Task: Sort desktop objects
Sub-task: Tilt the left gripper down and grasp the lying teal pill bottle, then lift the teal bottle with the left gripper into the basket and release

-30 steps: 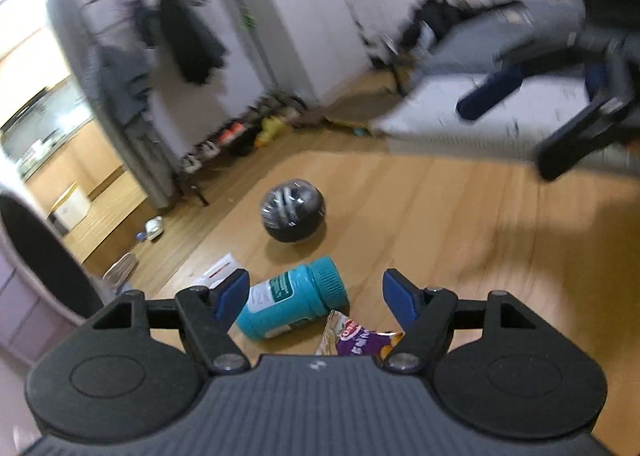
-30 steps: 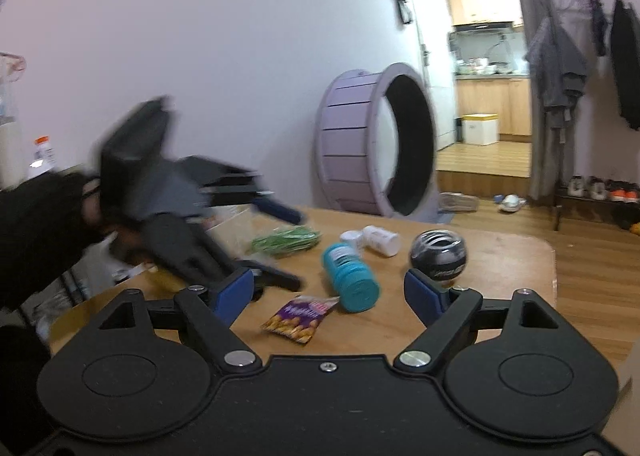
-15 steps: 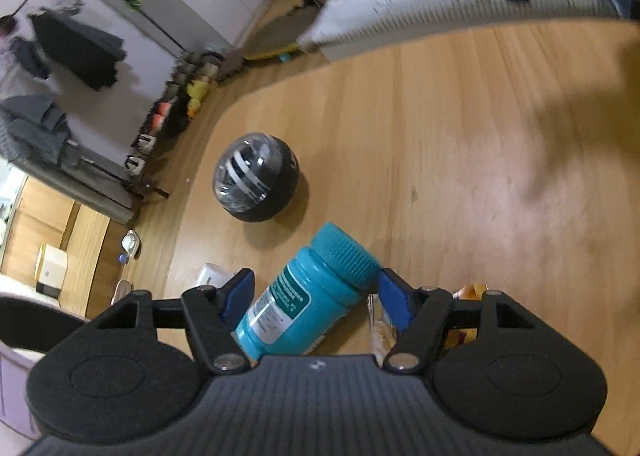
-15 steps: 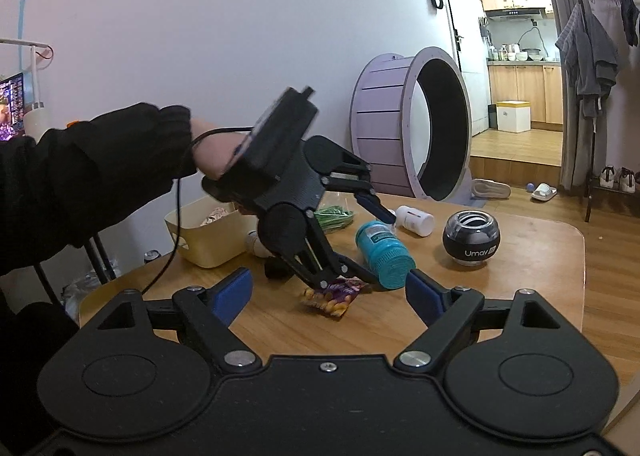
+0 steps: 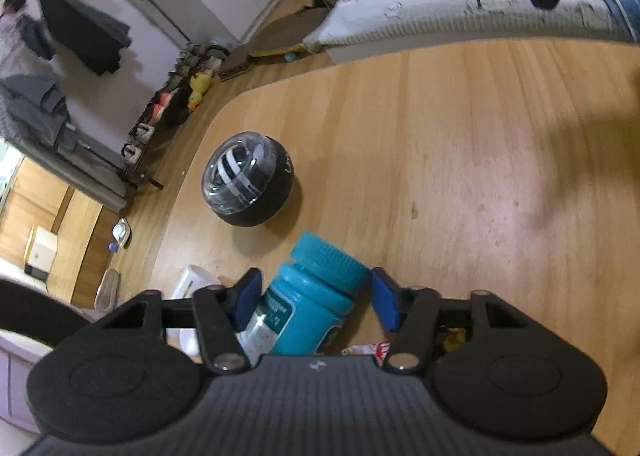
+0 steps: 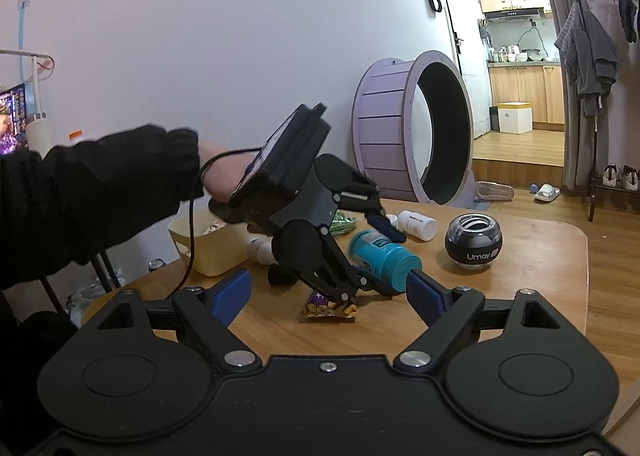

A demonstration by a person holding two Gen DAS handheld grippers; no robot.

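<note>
Here we have the left gripper (image 5: 314, 298) lowered over the teal bottle (image 5: 308, 308), which lies on its side on the wooden counter (image 5: 460, 159), ribbed cap pointing away from us. Our fingers (image 5: 248, 296) are spread to either side of the bottle, close to its shoulder, but we cannot see them pressing it yet, so we judge this the moment just ahead of the squeeze. Lying flat, the bottle offers its round body across the gap, which is likely why we come down from above, as the right wrist view of the left gripper (image 6: 372, 256) shows.

The right gripper (image 6: 328, 296) hangs back with its fingers wide apart and nothing between them, probably waiting its turn.

A snack packet (image 6: 330, 308) lies touching the near side of the bottle, so a careless close could catch it. The yellow bin (image 6: 208, 244) stands behind, perhaps the destination.

As for writing, the black gyro ball (image 6: 474, 242) reads "Umay". The teal bottle's label is too blurred to read, and so is that of the white bottle (image 6: 416, 223).
</note>
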